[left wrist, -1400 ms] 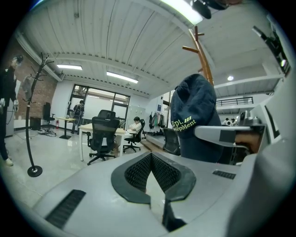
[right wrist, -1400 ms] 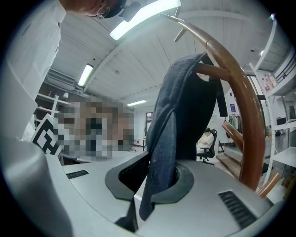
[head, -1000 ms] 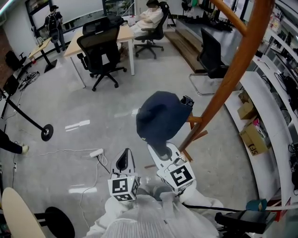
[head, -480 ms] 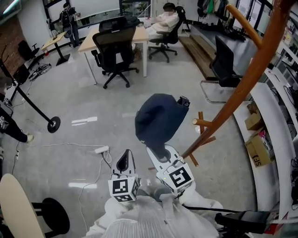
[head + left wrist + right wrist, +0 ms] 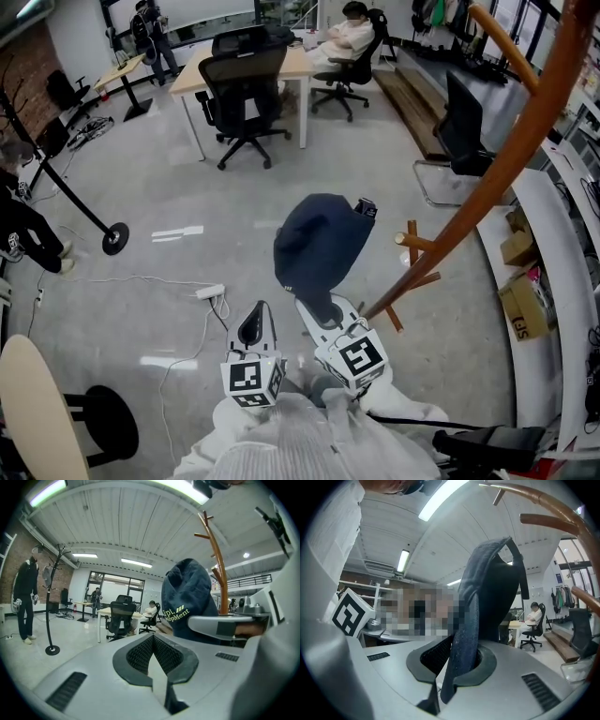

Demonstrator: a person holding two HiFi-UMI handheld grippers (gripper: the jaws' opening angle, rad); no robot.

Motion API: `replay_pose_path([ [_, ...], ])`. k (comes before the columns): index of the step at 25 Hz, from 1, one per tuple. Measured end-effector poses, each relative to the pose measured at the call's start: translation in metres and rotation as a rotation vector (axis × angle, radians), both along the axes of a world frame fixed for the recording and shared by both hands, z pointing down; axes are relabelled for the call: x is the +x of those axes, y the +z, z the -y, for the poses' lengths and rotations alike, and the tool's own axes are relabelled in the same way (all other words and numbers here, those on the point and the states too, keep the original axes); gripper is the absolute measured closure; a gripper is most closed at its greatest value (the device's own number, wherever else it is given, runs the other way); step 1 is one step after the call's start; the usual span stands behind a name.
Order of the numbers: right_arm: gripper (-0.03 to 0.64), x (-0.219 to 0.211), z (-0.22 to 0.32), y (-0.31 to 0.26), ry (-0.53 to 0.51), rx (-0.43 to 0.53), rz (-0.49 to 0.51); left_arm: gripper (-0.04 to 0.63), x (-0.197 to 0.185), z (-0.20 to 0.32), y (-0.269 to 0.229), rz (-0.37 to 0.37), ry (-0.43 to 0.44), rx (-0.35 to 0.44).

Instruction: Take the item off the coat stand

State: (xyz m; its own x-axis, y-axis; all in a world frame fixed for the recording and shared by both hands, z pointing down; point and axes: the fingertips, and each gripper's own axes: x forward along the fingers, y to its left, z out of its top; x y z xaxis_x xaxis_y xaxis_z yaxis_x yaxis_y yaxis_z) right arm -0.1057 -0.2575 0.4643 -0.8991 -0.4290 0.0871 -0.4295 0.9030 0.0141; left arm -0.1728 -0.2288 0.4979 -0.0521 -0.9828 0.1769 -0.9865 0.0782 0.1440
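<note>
Closest in, the left gripper [image 5: 254, 309] is seen with its jaws brought together and nothing between them, held low beside its partner. Right next to it, the right gripper [image 5: 315, 306] is clamped on the brim of the dark blue cap [image 5: 319, 246], and in the right gripper view the brim's edge is shown pinched between the black pads [image 5: 436, 656]. The cap is carried upright above those jaws, crown toward the room, its back strap [image 5: 366, 206] at the far side. From the left gripper view, yellow-green lettering is made out on the cap's side. Just to the right, the wooden coat stand [image 5: 487, 178] is seen leaning across the frame, and its short lower pegs [image 5: 412, 242] are passed by the cap with bare floor showing between, so the cap is held clear of the stand. Further out, a white power strip [image 5: 209, 292] is spotted on the grey floor. Beyond it, a black office chair [image 5: 242, 94] is drawn up at a light wooden desk [image 5: 202, 73], and a seated person [image 5: 345, 36] is glimpsed at the far end.
</note>
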Motion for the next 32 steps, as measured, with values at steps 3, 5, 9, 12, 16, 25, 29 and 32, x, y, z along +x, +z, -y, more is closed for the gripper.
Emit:
replay_pose_path([
  [3, 0.58, 0.003, -0.006, 0.008, -0.01, -0.025, -0.007, 0.597, 0.005, -0.007, 0.001, 0.003, -0.006, -0.008],
  [5, 0.58, 0.003, -0.012, 0.013, -0.023, -0.036, -0.014, 0.597, 0.008, -0.012, 0.002, 0.004, -0.013, -0.013],
  [9, 0.58, 0.004, -0.027, 0.022, -0.064, -0.045, -0.036, 0.597, 0.015, -0.022, 0.006, -0.001, -0.028, -0.023],
  [12, 0.58, 0.005, -0.042, 0.027, -0.106, -0.052, -0.061, 0.597, 0.021, -0.03, 0.007, -0.005, -0.04, -0.029],
  [16, 0.58, 0.004, -0.052, 0.025, -0.12, -0.044, -0.063, 0.597, 0.024, -0.034, 0.005, -0.011, -0.04, -0.019],
  [25, 0.58, 0.004, -0.067, 0.017, -0.069, -0.017, -0.071, 0.597, 0.024, -0.044, -0.01, -0.012, 0.017, 0.034],
  [29, 0.58, 0.003, -0.081, 0.017, 0.002, -0.022, -0.058, 0.597, 0.022, -0.062, -0.009, -0.013, 0.068, 0.033],
  [32, 0.58, -0.002, -0.096, 0.017, 0.034, -0.027, -0.063, 0.597, 0.015, -0.079, -0.009, -0.019, 0.09, 0.028],
])
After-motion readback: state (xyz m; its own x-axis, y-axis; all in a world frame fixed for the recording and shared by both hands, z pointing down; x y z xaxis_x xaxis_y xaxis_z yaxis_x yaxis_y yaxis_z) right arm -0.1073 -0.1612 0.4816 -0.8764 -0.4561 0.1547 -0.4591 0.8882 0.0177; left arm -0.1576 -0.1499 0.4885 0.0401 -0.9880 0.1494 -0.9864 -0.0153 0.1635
